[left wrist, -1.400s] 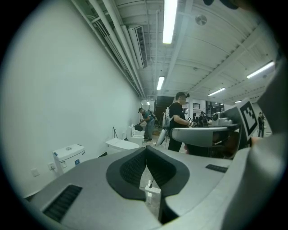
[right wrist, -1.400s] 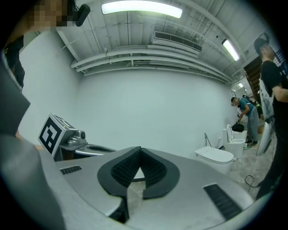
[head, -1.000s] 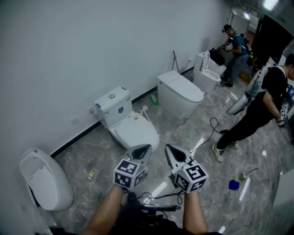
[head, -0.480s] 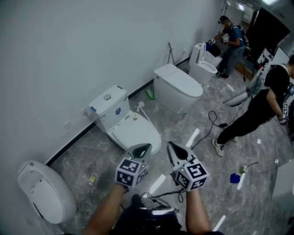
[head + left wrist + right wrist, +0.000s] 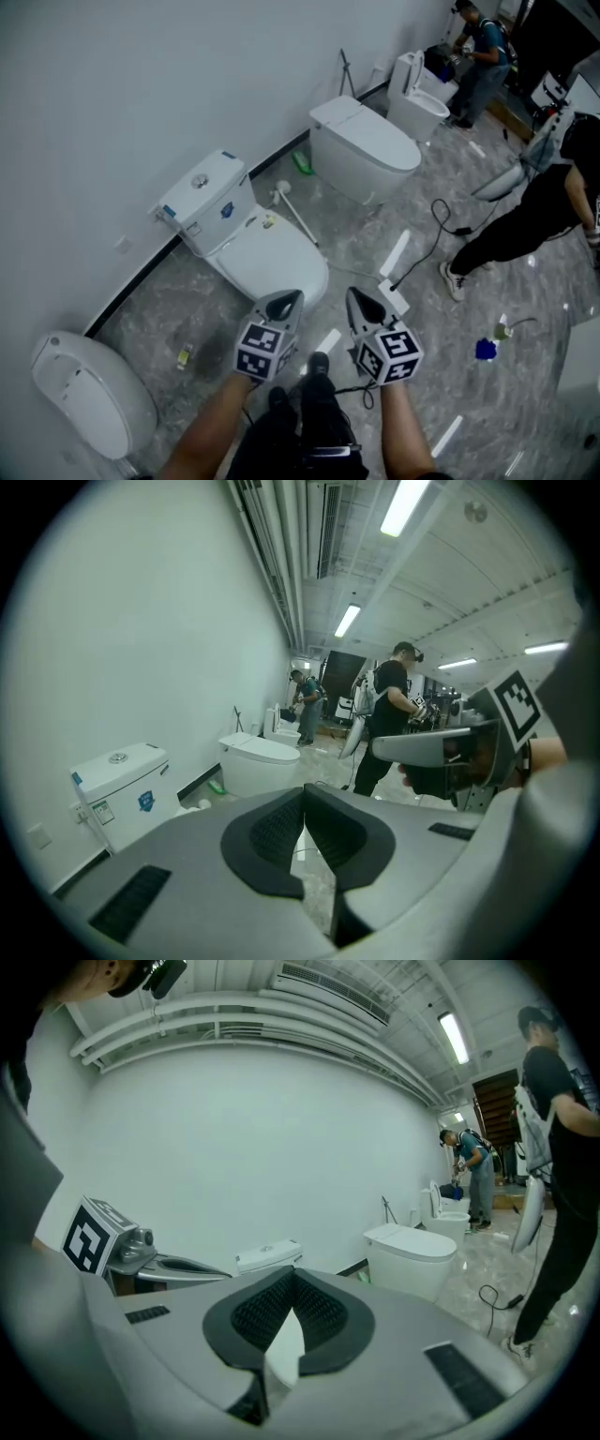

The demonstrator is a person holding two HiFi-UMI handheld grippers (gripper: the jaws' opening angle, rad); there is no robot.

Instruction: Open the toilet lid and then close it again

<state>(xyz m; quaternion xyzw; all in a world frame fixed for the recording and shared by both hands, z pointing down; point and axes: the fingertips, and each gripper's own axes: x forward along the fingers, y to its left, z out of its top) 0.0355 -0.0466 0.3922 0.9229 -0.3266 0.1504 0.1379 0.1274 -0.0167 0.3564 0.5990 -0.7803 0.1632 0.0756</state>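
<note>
Over grey marble floor (image 5: 178,300), a closed white toilet lid (image 5: 270,261) is waiting mid-frame. Left gripper (image 5: 291,296) and right gripper (image 5: 353,292) are hovering below it, jaws together, empty; lifting its front edge seems next.

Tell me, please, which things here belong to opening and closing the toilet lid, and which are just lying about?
For the job:
- nearest toilet's closed lid
- left gripper
- right gripper

Lying about:
- white long-handled tool
- green object by the wall
- blue object
- second toilet
</note>
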